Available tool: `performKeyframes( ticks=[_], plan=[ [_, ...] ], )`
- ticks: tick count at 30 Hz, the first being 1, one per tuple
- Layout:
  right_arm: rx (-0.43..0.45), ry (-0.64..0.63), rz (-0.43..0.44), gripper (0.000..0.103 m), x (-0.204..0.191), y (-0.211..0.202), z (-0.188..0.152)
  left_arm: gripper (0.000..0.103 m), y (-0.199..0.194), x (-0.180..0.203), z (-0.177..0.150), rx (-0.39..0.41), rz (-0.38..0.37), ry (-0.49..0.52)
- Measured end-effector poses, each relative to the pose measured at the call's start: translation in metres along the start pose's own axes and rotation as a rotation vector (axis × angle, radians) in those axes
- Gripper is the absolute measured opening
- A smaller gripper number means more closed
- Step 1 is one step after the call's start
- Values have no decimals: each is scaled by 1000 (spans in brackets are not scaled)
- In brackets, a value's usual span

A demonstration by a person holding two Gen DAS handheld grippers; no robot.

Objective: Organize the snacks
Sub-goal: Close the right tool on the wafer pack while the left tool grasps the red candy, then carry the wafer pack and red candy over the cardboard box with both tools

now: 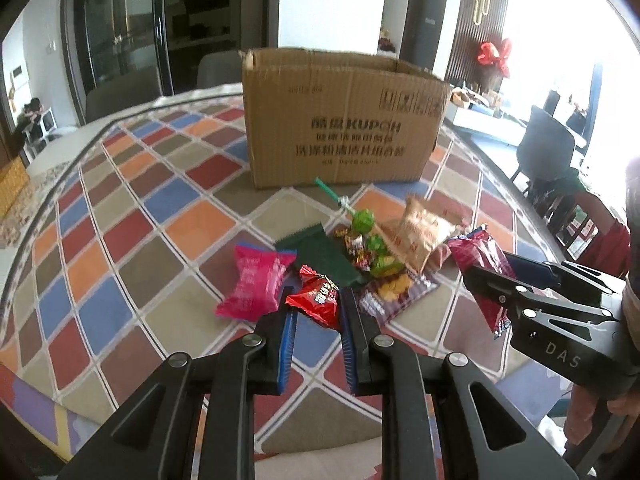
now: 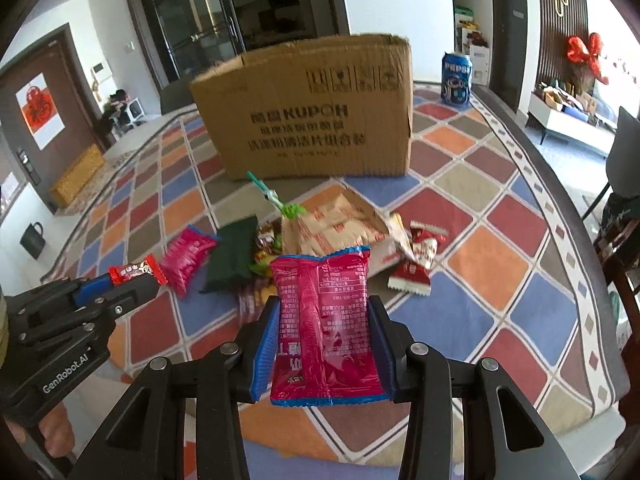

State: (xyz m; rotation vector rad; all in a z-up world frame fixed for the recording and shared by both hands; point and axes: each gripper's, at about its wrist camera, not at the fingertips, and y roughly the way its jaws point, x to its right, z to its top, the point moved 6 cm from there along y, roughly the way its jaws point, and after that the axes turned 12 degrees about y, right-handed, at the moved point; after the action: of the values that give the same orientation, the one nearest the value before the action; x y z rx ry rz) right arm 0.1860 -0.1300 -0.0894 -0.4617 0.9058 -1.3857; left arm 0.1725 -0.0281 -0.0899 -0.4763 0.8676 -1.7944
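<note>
My left gripper [image 1: 318, 305] is shut on a small red candy packet [image 1: 317, 297], held just above the snack pile. Seen from the right wrist, this gripper [image 2: 138, 282] stands at the left with the red candy [image 2: 138, 274] at its tip. My right gripper [image 2: 324, 309] is shut on a magenta snack packet [image 2: 324, 328] with blue edges, lifted off the table. From the left wrist, that gripper [image 1: 494, 280] shows at the right with the magenta packet [image 1: 478, 254]. An open cardboard box [image 1: 340, 120] [image 2: 312, 120] stands behind the pile.
On the diamond-patterned tablecloth [image 1: 132, 240] lie a pink packet [image 1: 256, 280], a dark green packet [image 1: 320, 254], green lollipops [image 1: 364, 220], a beige packet [image 1: 424, 232] and red-and-white packets [image 2: 416, 268]. A Pepsi can [image 2: 456, 78] stands right of the box. Chairs ring the table.
</note>
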Motion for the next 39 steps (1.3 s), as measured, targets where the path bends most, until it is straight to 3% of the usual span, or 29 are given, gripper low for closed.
performKeyframes(
  ticks=[14, 27, 39],
  plan=[
    [134, -45, 44, 43, -18, -22, 54, 21, -21, -12, 54, 145, 77, 57],
    [252, -71, 104, 43, -44, -45, 131, 21, -46, -27, 145, 293, 106, 109],
    [266, -87, 83, 43, -54, -41, 196, 21, -26, -47, 198, 260, 101, 104]
  ],
)
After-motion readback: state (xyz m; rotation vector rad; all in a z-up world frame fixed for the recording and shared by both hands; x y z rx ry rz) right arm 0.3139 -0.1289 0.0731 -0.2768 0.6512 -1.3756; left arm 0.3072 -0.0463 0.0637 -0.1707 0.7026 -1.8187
